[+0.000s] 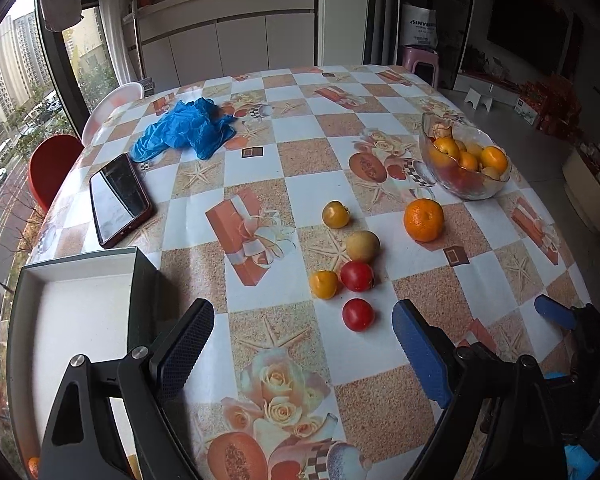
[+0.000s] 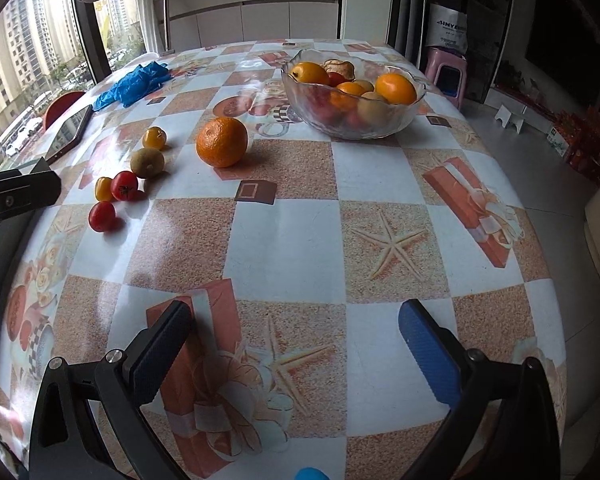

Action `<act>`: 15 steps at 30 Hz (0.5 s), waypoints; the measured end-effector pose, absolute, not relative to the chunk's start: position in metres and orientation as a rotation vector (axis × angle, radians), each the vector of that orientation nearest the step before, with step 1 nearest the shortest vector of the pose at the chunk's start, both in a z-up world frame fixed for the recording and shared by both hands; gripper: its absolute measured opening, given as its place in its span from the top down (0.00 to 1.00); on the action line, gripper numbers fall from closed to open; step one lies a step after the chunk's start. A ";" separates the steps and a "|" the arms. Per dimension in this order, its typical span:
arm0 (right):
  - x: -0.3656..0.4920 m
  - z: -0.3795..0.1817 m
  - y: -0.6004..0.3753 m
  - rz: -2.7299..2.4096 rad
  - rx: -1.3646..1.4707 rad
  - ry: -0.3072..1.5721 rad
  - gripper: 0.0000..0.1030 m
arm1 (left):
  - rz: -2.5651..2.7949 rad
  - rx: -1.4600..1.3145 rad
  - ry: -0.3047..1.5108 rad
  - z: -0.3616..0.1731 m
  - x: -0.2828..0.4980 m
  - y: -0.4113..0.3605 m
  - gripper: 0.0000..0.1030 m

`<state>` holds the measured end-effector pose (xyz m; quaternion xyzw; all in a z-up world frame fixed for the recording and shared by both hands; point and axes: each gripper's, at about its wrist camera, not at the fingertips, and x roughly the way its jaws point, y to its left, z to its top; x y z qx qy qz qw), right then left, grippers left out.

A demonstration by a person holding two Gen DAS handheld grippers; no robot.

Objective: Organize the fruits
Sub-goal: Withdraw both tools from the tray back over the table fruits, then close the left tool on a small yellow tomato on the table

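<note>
**A:** Fruits, left wrist view first: loose bunch mid-table w/ a big orange (image 1: 424, 219), a brownish round one (image 1: 362, 245), two yellow ones (image 1: 335, 214) (image 1: 323, 284) and two red ones (image 1: 357, 276) (image 1: 358, 314). Glass bowl (image 1: 466, 190) w/ more fruit sits further back on the right. Left gripper (image 1: 300, 344) spread wide, nothing between the fingers, hovering over the tablecloth (image 1: 260, 168). White tray (image 1: 76, 264) at the near left edge, phone (image 1: 118, 200) just behind it, blue gloves (image 1: 184, 130) further back.

**B:** And the right wrist cam?

**A:** Same pile, off to the left there; orange (image 2: 222, 142) closest to the bowl (image 2: 352, 128) but not touching. Right gripper (image 2: 296, 344) also wide apart and empty, above bare cloth, well short of any fruit.
</note>
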<state>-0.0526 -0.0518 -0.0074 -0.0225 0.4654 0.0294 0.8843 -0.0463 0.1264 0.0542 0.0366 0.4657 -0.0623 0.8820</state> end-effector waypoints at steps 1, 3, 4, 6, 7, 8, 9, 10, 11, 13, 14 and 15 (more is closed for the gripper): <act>-0.053 -0.007 -0.052 0.060 -0.047 0.967 0.00 | -0.130 0.084 0.977 0.051 -0.042 0.124 0.11; -0.053 -0.007 -0.052 0.059 -0.047 0.965 0.00 | -0.131 0.089 0.991 0.044 -0.036 0.123 0.11; -0.053 -0.007 -0.052 0.059 -0.046 0.964 0.00 | -0.129 0.083 0.997 0.042 -0.033 0.124 0.11; -0.053 -0.007 -0.053 0.060 -0.045 0.964 0.00 | -0.127 0.062 1.003 0.039 -0.028 0.127 0.11; -0.053 -0.007 -0.053 0.060 -0.045 0.964 0.00 | -0.122 0.053 1.001 0.039 -0.025 0.129 0.11; -0.053 -0.007 -0.053 0.060 -0.045 0.964 0.00 | -0.114 0.046 0.995 0.039 -0.023 0.131 0.11; -0.053 -0.007 -0.053 0.061 -0.045 0.964 0.00 | -0.101 0.040 0.986 0.040 -0.021 0.134 0.11; -0.053 -0.007 -0.053 0.061 -0.045 0.964 0.00 | -0.085 0.032 0.982 0.041 -0.020 0.138 0.11; -0.053 -0.007 -0.053 0.060 -0.046 0.964 0.00 | -0.075 0.019 0.985 0.040 -0.018 0.142 0.16; -0.053 -0.007 -0.052 0.060 -0.046 0.964 0.00 | -0.075 0.007 1.017 0.035 -0.015 0.147 0.24; -0.053 -0.007 -0.053 0.060 -0.046 0.964 0.00 | -0.073 0.016 1.030 0.031 -0.015 0.148 0.24; -0.053 -0.007 -0.053 0.060 -0.045 0.964 0.00 | -0.067 0.032 1.031 0.029 -0.017 0.148 0.24</act>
